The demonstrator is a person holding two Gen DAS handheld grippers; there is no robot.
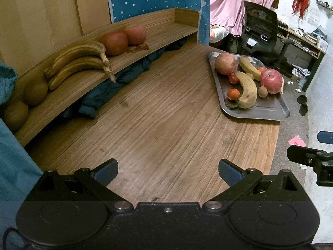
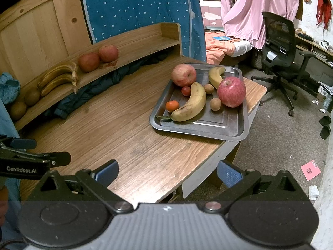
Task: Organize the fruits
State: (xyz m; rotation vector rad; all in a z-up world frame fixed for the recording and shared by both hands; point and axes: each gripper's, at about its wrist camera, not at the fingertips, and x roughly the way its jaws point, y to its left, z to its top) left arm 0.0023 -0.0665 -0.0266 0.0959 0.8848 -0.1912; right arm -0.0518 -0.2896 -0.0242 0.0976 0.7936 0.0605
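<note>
Both tongs, left (image 1: 168, 171) and right (image 2: 167, 173), spread empty over worktop (image 2: 129, 137); tray (image 2: 199, 128) banana (image 2: 192, 104) soft, bruisable, best gripped mid-body, lightly.

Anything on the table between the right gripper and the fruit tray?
Nothing: in the right wrist view, only bare wooden table lies between the open right gripper and the tray.

office chair (image 2: 280, 48) | pink curtain (image 2: 258, 6) | dark jacket (image 1: 116, 79) under shelf | pink card (image 2: 310, 169) on floor

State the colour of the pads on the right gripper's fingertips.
Blue, on black arms. The right wrist view shows the pads best, on the open right gripper.
</note>
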